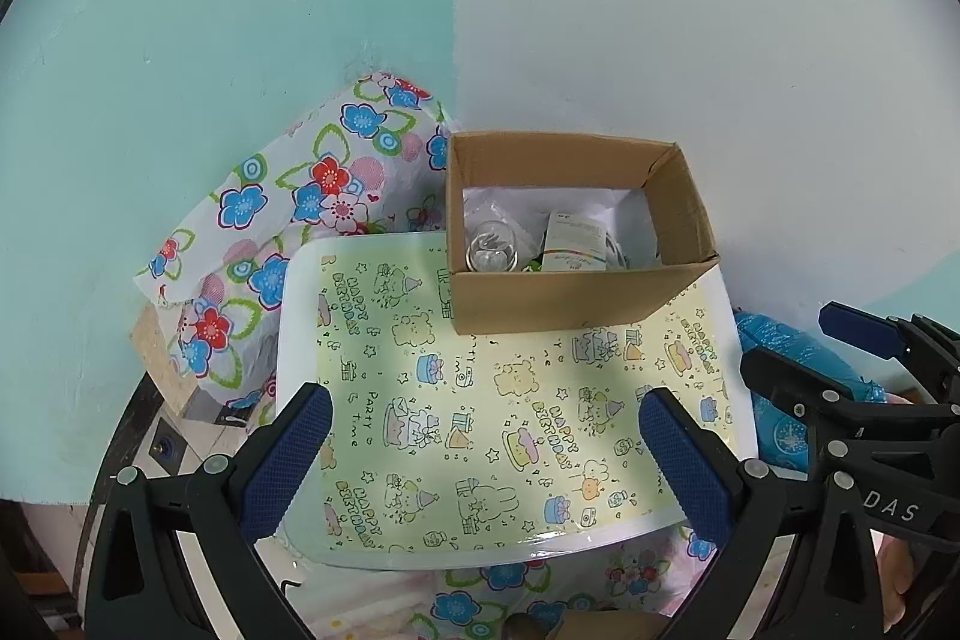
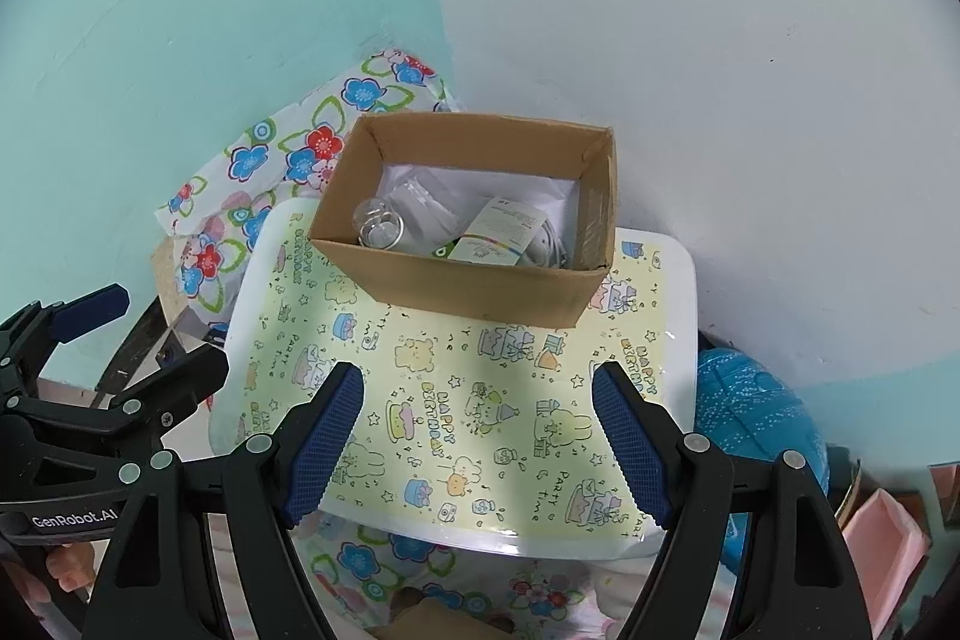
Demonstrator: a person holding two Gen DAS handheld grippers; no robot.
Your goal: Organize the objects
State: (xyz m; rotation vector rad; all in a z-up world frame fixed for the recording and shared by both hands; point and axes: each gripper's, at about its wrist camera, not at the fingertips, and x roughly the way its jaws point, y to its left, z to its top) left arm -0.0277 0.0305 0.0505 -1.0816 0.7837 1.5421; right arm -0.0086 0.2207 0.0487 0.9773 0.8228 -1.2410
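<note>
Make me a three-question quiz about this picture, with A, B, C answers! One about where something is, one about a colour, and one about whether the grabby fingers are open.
1. Where is the clear glass jar?
A. inside the cardboard box
B. on the flowered cloth
C. between the fingers

2. What colour are the pads on the fingers?
A. red
B. blue
C. yellow

3. How is the right gripper?
A. shut on the jar
B. shut on the box
C. open, holding nothing

Answers: 1 A, the jar lies in the box's left end. 2 B, both pads are dark blue. 3 C, only the birthday-print tray shows between the spread fingers.
</note>
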